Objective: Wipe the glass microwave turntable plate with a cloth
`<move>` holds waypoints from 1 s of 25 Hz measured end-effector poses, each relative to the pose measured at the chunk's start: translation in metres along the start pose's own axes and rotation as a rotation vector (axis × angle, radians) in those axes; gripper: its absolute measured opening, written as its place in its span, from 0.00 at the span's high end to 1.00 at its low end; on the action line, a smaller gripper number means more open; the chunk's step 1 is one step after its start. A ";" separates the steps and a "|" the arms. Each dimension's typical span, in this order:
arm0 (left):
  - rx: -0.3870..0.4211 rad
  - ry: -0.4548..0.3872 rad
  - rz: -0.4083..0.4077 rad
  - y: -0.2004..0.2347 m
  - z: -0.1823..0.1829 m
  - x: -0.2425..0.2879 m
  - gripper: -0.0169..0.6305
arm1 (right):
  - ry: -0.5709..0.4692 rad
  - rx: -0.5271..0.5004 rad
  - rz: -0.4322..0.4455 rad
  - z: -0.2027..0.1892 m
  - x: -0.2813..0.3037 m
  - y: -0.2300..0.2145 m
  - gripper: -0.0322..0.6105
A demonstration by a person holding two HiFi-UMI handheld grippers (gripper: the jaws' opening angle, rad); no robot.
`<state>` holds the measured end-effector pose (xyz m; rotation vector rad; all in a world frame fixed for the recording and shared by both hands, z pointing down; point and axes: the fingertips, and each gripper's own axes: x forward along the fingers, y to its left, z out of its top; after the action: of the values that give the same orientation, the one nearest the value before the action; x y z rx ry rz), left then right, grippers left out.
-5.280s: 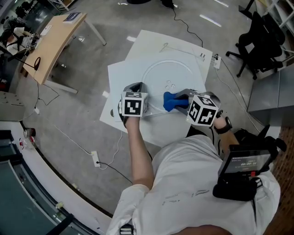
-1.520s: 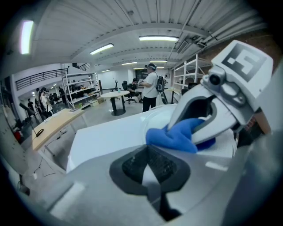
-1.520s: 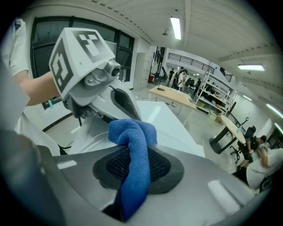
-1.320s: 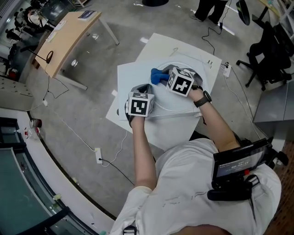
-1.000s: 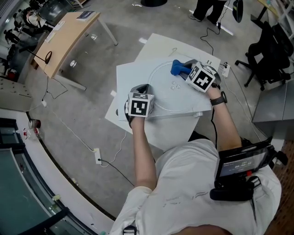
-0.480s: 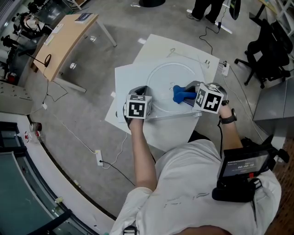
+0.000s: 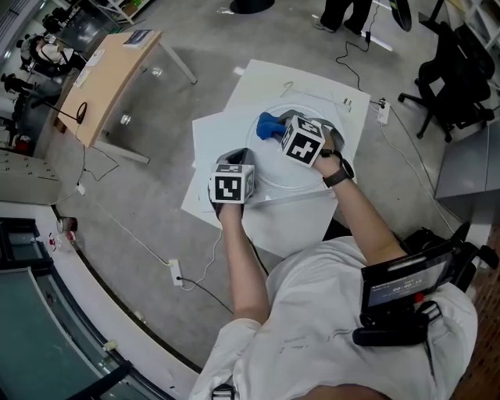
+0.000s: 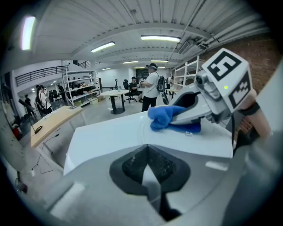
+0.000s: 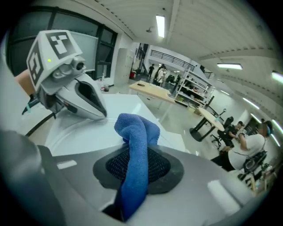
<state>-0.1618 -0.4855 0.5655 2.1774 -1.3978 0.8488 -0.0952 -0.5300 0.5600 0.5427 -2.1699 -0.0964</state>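
Note:
The round glass turntable plate [image 7: 269, 166] lies flat on white boards [image 7: 226, 129] on the floor. My left gripper [image 7: 247, 164] sits at the plate's near-left rim, with its jaws shut and the rim pinched between the dark pads. My right gripper [image 7: 275, 130] is shut on a blue cloth [image 7: 268, 124] and presses it on the plate's far-left part. In the left gripper view, the cloth [image 8: 166, 118] rests on the plate [image 8: 185, 140] beyond my left gripper [image 8: 148, 149]. The right gripper view has the cloth [image 9: 137, 132] bunched between the jaws of my right gripper [image 9: 135, 156] over the plate [image 9: 75, 129].
A wooden table [image 7: 109, 78] stands at the left. A black office chair [image 7: 457, 62] is at the upper right. A cable and power strip [image 7: 176, 273] lie on the concrete floor beside the boards. A person [image 7: 344, 12] stands beyond the boards.
My right gripper has swept the cloth from the plate's near-right side to its far-left part. The left gripper has stayed at the rim.

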 end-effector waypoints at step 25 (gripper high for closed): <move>0.050 -0.002 -0.003 -0.003 0.001 0.002 0.97 | -0.009 -0.140 0.305 -0.016 -0.050 0.095 0.83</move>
<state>-0.1586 -0.4865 0.5662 2.2175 -1.3885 0.8892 -0.0894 -0.4220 0.5577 0.1293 -2.2085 -0.0832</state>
